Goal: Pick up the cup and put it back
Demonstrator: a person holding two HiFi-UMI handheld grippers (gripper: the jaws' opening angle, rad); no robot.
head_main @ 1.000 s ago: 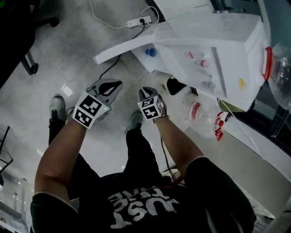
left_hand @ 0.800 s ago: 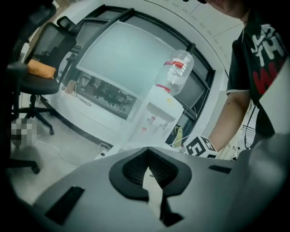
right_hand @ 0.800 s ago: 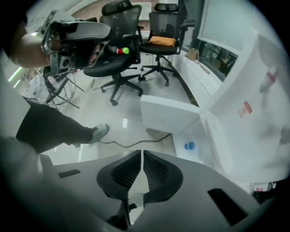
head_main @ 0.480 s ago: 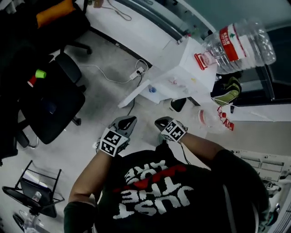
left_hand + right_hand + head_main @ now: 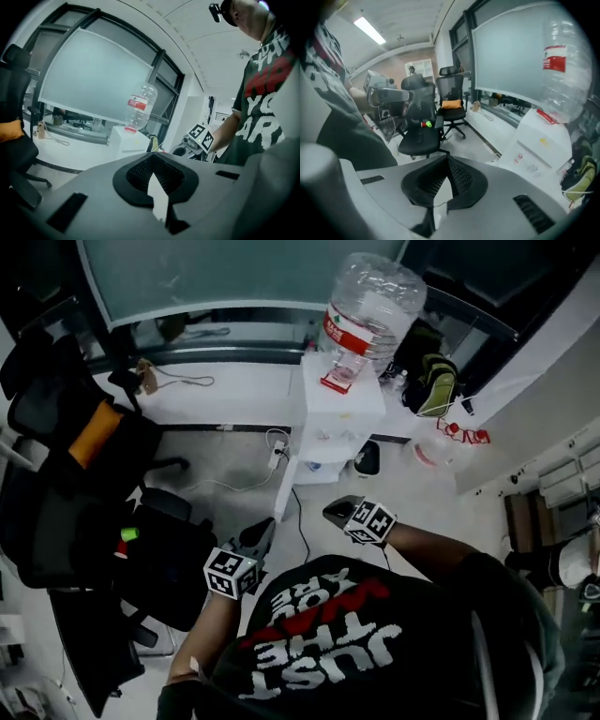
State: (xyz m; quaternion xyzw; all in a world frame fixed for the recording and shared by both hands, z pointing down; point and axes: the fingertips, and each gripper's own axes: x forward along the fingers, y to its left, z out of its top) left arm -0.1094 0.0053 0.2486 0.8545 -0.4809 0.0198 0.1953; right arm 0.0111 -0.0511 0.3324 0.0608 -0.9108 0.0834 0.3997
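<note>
No cup shows plainly in any view. A small green and red object (image 5: 126, 536) lies on the seat of a black office chair (image 5: 159, 554); the right gripper view also shows this object (image 5: 426, 124). My left gripper (image 5: 255, 538) is held in front of the person's body, jaws shut with nothing between them (image 5: 152, 161). My right gripper (image 5: 336, 512) is held beside it and points toward the white water dispenser (image 5: 339, 413). Its jaws are shut and empty (image 5: 446, 161). Neither gripper touches anything.
An upturned clear water bottle (image 5: 367, 296) tops the dispenser. A white ledge (image 5: 216, 395) runs under the window. Several black chairs stand at the left, one with an orange cushion (image 5: 92, 432). A power strip and cable (image 5: 277, 451) lie on the floor beside the dispenser.
The head view has swung up from the floor and feet to take in the whole dispenser, window and chairs. Both grippers stay together in front of the body.
</note>
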